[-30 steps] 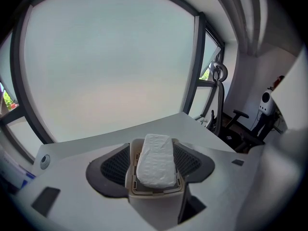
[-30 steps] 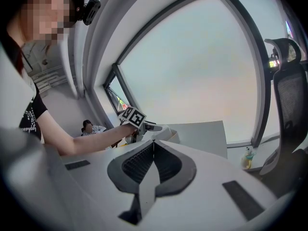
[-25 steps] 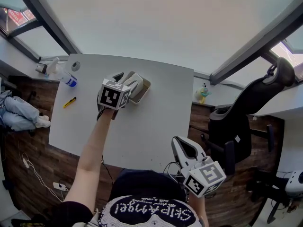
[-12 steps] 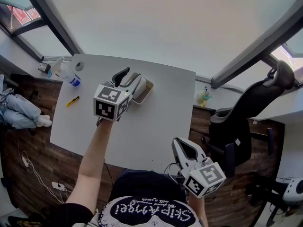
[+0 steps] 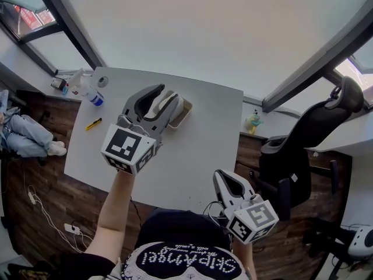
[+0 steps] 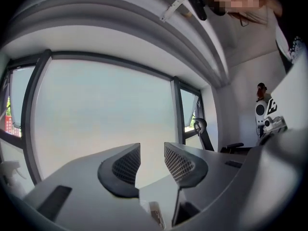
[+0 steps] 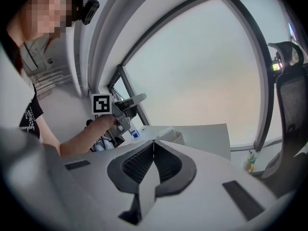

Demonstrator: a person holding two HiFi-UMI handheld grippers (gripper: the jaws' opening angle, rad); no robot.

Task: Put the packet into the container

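- We find the left gripper [image 5: 166,95] held up above the white counter [image 5: 198,156], pointing out level toward the window.
- Its jaws stand partly apart and have just been closing. In the left gripper view [image 6: 151,150] nothing lies between the ribbed pads, only window and counter beyond.
- The container [image 5: 185,112], a small open tray, sits toward the far side of the counter. In the head view it lies just behind the left gripper, which covers part of it.
- The packet [image 7: 165,130] shows in the right gripper view as a white lump lying inside the container [image 7: 179,137], free of both grippers.
- The right gripper [image 5: 220,177] is held low at the near edge of the counter, well apart from the container. Its jaws are pressed together with nothing in them, as the right gripper view [image 7: 154,143] confirms.
- On the far left corner of the counter we note a spray bottle [image 5: 81,86] and a roll of tape [image 5: 102,81] close together, with a yellow utility knife [image 5: 93,123] nearer us.
- An office chair [image 5: 303,150] stands on the floor to the right of the counter.
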